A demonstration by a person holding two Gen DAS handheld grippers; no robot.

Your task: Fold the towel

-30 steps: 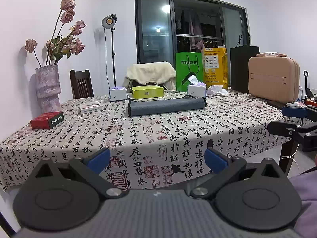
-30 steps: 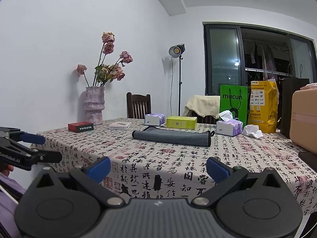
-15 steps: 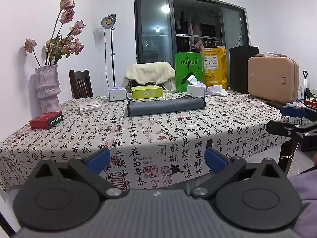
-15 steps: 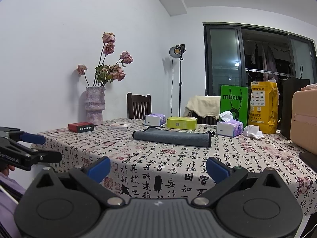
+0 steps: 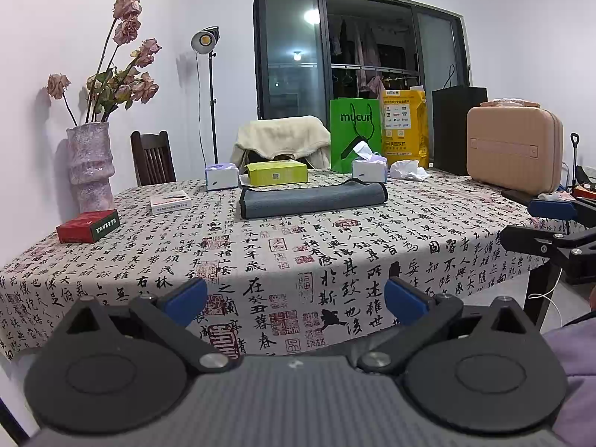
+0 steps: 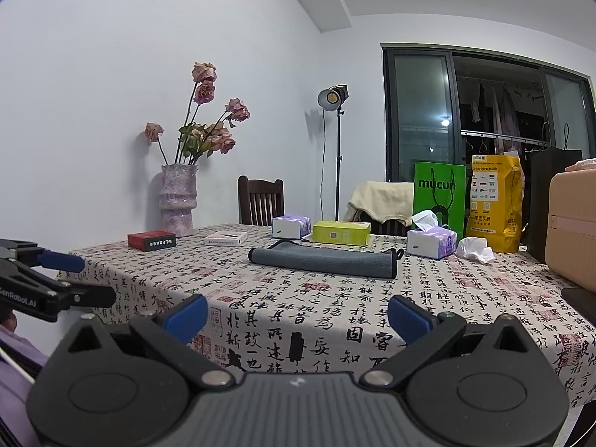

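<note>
1. Both my grippers are spread and grip nothing. The left gripper [image 5: 294, 300] sits at the bottom of its frame, off the near table edge; the right gripper [image 6: 296, 316] does the same in its own view.
2. I hold them low and back from the table [image 5: 372, 246], which I judge to be a resting stance: the towel is out of reach from here.
3. The towel [image 5: 312, 199] lies mid-frame in the left view, flat on the cloth, a long grey strip running left to right. In the right view it sits centre, slightly right [image 6: 324, 259]. It looks already doubled over, with rounded ends, so I cannot tell how many folds remain.
4. The clutter is pushed to the far side and the left, which I read as leaving room for folding.
5. Count on the table: one towel, one vase [image 5: 89, 167] at left, one red box [image 5: 88, 226], one flat white box [image 5: 170, 202], one yellow-green box [image 5: 276, 172], two tissue boxes [image 5: 221, 176] [image 5: 369, 170], one crumpled tissue [image 5: 408, 169], one tan case [image 5: 516, 149] at right.
6. Behind the table: two chairs, one draped in cream cloth; one lamp stand; one green bag, one yellow.
</note>
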